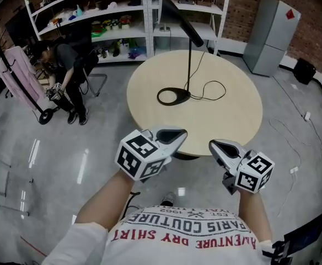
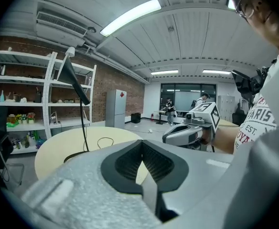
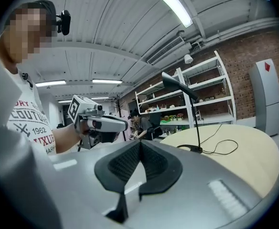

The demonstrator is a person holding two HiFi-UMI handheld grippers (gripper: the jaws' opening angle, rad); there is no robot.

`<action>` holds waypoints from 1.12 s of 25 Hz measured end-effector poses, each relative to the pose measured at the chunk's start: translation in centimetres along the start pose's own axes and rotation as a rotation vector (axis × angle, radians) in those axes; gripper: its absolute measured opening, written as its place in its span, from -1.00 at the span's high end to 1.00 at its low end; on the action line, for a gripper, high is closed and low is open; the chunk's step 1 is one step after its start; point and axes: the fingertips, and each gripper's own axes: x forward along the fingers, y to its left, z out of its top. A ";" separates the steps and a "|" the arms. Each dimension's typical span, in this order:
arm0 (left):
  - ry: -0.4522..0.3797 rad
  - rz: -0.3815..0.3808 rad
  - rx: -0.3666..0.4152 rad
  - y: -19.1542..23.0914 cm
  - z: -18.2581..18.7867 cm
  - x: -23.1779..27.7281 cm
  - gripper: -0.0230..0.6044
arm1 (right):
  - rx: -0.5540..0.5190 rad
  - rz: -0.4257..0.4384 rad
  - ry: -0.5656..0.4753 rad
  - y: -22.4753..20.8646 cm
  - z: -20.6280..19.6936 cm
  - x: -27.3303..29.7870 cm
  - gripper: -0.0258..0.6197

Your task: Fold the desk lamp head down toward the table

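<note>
A black desk lamp stands upright on the round beige table [image 1: 232, 120]. Its ring base [image 1: 173, 96] rests near the table's middle, and a thin stem rises to the long slanted head [image 1: 178, 14]. Its cord [image 1: 213, 90] loops to the right of the base. Both grippers hover side by side at the table's near edge, short of the lamp. The left gripper [image 1: 175, 136] is shut and holds nothing. The right gripper [image 1: 216, 146] is also shut and empty. From the left gripper [image 2: 142, 146] the lamp head [image 2: 73, 78] shows far left. From the right gripper [image 3: 139, 145] the lamp head [image 3: 177, 86] appears ahead to the right.
White shelving [image 1: 122, 21] full of small items stands behind the table. A person [image 1: 67, 65] bends over at its left, next to a rack with a pink garment [image 1: 15, 73]. A grey cabinet [image 1: 271, 35] stands at the back right. A cable [image 1: 288, 131] trails on the floor.
</note>
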 end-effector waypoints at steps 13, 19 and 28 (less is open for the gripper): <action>-0.002 -0.004 0.003 14.8 1.9 5.0 0.92 | 0.004 -0.038 -0.028 -10.7 4.0 10.5 0.91; -0.005 -0.009 -0.041 17.7 0.9 6.7 0.92 | -0.007 -0.034 0.019 -12.6 2.6 12.3 0.91; 0.002 -0.020 -0.008 19.0 1.4 10.0 0.92 | -0.005 -0.018 0.018 -18.2 2.4 14.1 0.91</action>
